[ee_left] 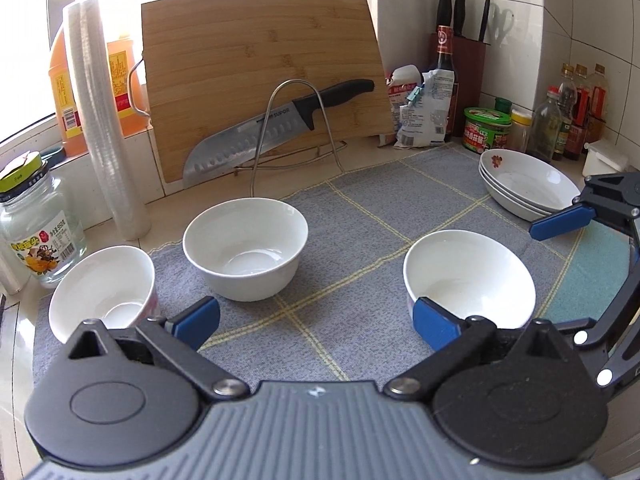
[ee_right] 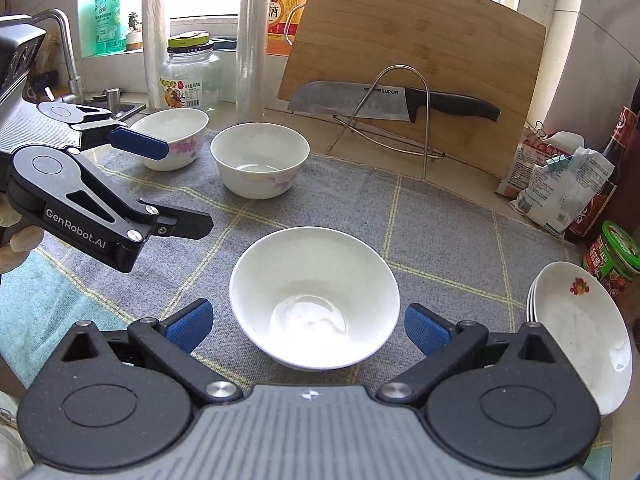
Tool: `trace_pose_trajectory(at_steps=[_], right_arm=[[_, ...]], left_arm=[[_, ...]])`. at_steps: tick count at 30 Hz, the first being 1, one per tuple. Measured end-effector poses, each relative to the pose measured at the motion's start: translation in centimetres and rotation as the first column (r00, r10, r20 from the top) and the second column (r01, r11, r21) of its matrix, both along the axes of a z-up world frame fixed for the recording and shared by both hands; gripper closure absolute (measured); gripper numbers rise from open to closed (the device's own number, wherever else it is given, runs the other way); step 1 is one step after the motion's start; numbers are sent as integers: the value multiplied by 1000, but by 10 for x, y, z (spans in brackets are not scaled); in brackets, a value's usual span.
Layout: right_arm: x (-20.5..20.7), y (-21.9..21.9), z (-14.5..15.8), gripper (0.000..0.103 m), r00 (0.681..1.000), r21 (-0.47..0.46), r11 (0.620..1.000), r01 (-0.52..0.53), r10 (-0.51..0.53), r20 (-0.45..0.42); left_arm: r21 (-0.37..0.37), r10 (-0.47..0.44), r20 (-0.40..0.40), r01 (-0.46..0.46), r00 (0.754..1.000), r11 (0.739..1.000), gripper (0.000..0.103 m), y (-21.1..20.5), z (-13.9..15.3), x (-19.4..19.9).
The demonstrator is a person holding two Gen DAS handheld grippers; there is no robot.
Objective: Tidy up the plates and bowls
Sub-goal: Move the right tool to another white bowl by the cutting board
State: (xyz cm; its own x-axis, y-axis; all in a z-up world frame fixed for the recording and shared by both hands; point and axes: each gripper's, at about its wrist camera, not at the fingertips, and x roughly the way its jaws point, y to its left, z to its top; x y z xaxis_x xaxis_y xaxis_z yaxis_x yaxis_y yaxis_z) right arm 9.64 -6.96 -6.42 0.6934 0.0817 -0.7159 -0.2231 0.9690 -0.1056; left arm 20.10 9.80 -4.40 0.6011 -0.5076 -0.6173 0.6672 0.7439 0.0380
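Right gripper, bottom of the right wrist view: jaws spread wide, nothing held. The nearest bowl sits between the blue pads, neither one touching.

It looks like glazed white ceramic: stiff, slick, chip-prone, moderately heavy. Best taken by pinching the rim wall, one pad inside and one outside.

Left gripper, bottom of the left wrist view: also wide open and empty, over the grey checked cloth.

Mid-frame: the deep bowl. At the left edge, a flowered bowl.

Far right: stacked shallow plates on the surface. Thin rims; judged easiest to lift at the edge.
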Motion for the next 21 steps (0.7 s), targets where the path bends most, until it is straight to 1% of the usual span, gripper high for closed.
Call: trace_pose_trajectory(at_steps=[5, 8, 14, 18, 21], right_arm=[[10, 6, 8, 0, 1000, -18, 1000, -2, 1, -22], [20, 4, 16, 0, 999, -3, 1000, -23, 23, -31], [55, -10, 26, 0, 992, 61, 993, -105, 109, -64], [84, -19, 34, 0, 982, 98, 982, -161, 169, -79], [102, -22, 36, 0, 975, 100, 974, -202, 210, -79]], left_arm=[[-10, 37, 17, -37, 999, 999, 1, 7, 1, 3], [-5, 71, 34, -71, 997, 997, 1, 7, 2, 5], [3, 160, 47, -160, 986, 987, 1, 1, -1, 9], [11, 192, 51, -193, 980, 981, 1, -4, -5, 15], [18, 227, 47, -228, 973, 974, 1, -8, -12, 23]])
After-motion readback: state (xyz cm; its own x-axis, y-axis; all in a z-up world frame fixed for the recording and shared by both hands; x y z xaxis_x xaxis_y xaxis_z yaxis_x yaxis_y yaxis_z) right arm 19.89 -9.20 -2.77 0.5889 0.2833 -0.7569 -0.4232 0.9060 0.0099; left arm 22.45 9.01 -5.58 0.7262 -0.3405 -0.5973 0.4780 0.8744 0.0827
